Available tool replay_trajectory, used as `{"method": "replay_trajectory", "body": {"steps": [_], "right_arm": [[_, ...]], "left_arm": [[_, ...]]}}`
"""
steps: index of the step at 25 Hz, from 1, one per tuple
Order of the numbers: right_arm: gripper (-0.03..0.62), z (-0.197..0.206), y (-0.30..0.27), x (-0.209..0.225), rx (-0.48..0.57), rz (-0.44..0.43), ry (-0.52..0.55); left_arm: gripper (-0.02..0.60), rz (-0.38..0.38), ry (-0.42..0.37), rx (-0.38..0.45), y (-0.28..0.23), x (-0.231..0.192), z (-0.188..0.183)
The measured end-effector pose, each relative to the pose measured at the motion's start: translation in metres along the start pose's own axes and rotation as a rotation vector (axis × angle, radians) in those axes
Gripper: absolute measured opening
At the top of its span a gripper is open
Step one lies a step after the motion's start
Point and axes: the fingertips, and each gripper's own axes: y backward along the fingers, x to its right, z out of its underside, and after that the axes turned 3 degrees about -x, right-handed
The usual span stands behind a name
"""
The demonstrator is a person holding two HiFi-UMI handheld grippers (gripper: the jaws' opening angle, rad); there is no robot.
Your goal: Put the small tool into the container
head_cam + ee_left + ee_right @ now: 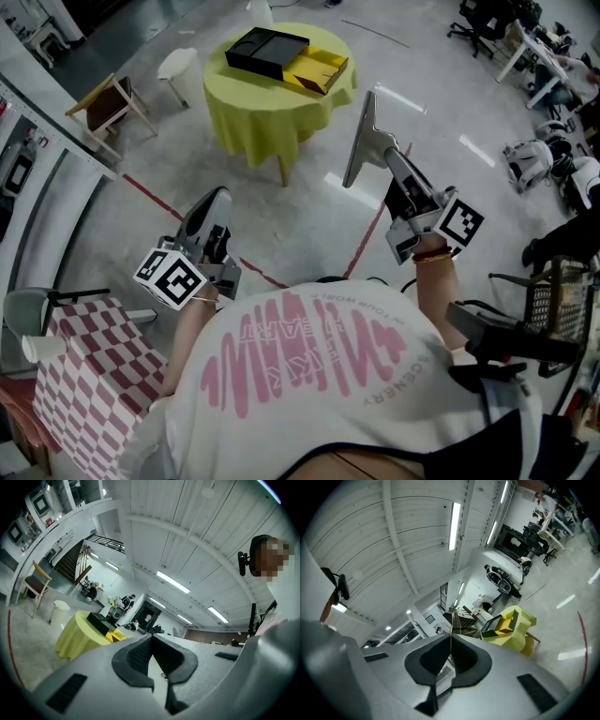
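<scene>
Head view, black container (268, 52), well beyond jaws

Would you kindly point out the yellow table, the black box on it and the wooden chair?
yellow table (246, 127), head view, draped cloth at its front.
black box (267, 49), head view, middle of its top.
wooden chair (101, 108), head view, its dark seat.

The right gripper (450, 638), low in the frame, has its jaws pressed together on nothing, while right of centre a yellow-clothed table (518, 639) carries a black and yellow container (502, 624).
</scene>
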Motion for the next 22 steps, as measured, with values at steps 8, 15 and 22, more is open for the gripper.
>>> {"method": "replay_trajectory", "body": {"steps": [8, 15, 22], "right_arm": [[0.009, 0.006, -0.003, 0.033, -0.034, 0.044, -0.031], [0.009, 0.003, -0.015, 0.062, -0.025, 0.08, -0.061], [0.009, -0.016, -0.054, 0.093, -0.036, 0.111, -0.06]], "left_arm": [[0.008, -0.025, 0.045, -0.062, -0.021, -0.016, 0.018], [0.008, 0.013, 0.059, -0.101, -0.061, -0.035, 0.02], [0.008, 0.045, 0.07, -0.107, -0.115, -0.07, 0.001]]}}
